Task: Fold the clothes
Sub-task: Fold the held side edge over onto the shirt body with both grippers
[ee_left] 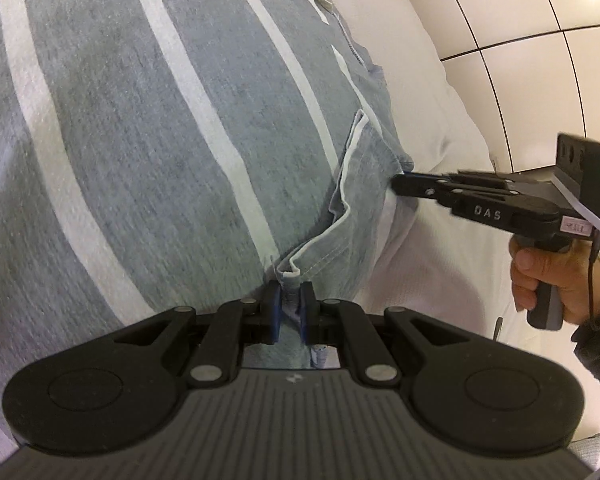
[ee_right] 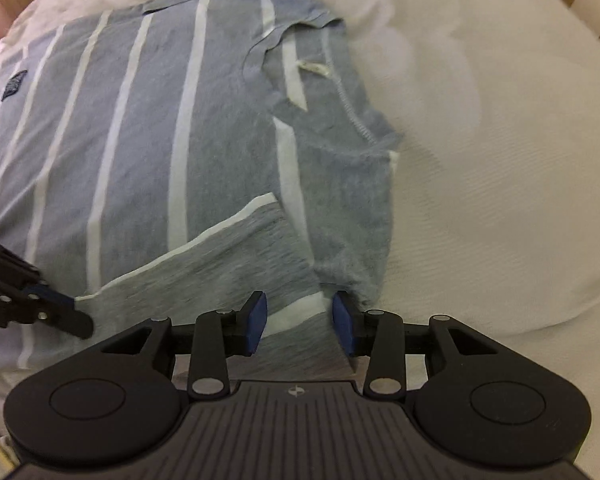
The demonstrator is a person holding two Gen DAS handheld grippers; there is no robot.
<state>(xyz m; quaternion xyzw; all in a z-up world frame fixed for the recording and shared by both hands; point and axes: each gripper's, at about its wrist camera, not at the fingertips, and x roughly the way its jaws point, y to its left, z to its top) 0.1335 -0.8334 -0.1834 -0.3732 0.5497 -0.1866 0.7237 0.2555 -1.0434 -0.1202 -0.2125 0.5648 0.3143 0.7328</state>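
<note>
A grey T-shirt with white stripes point(ee_left: 148, 128) lies spread on a white bed point(ee_left: 428, 264), collar end far from me in the right wrist view point(ee_right: 148, 140). One sleeve point(ee_right: 236, 248) is folded over onto the body. My left gripper point(ee_left: 291, 312) is shut on the sleeve's hem. It also shows at the left edge of the right wrist view point(ee_right: 76, 320). My right gripper point(ee_right: 300, 320) is open, its blue pads either side of the shirt's edge at the shoulder. In the left wrist view it point(ee_left: 400, 184) sits at the shirt's right edge, held by a hand.
The white bed sheet point(ee_right: 480, 160) stretches to the right of the shirt. A cream tiled floor point(ee_left: 520, 40) lies beyond the bed edge. A small dark logo patch point(ee_right: 14, 84) sits on the shirt at the far left.
</note>
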